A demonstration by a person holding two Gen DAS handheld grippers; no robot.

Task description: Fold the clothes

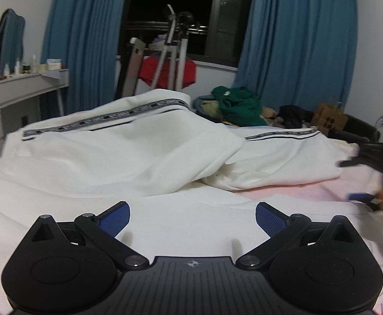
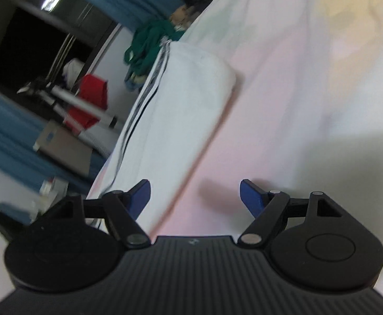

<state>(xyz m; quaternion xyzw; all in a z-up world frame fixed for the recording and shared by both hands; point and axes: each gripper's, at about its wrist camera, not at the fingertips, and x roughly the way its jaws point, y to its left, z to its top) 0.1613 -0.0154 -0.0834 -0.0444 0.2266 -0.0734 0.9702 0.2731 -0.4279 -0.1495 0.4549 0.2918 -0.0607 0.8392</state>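
Note:
A white garment [image 1: 128,155] with a grey patterned stripe lies on the pale pink bed sheet [image 1: 296,197], one part folded over another. My left gripper [image 1: 192,219] is open and empty, low over the garment's near white cloth. My right gripper [image 2: 194,197] is open and empty, tilted, over the sheet [image 2: 283,105] beside the garment's folded edge [image 2: 180,120]. The right gripper also shows blurred at the right edge of the left wrist view [image 1: 370,178].
A pile of clothes with a green garment [image 1: 238,105] sits at the far side of the bed. A cardboard box [image 1: 328,119] is beside it. A drying rack with a red cloth [image 1: 165,71] stands by the window. A white dresser [image 1: 15,97] is at the left.

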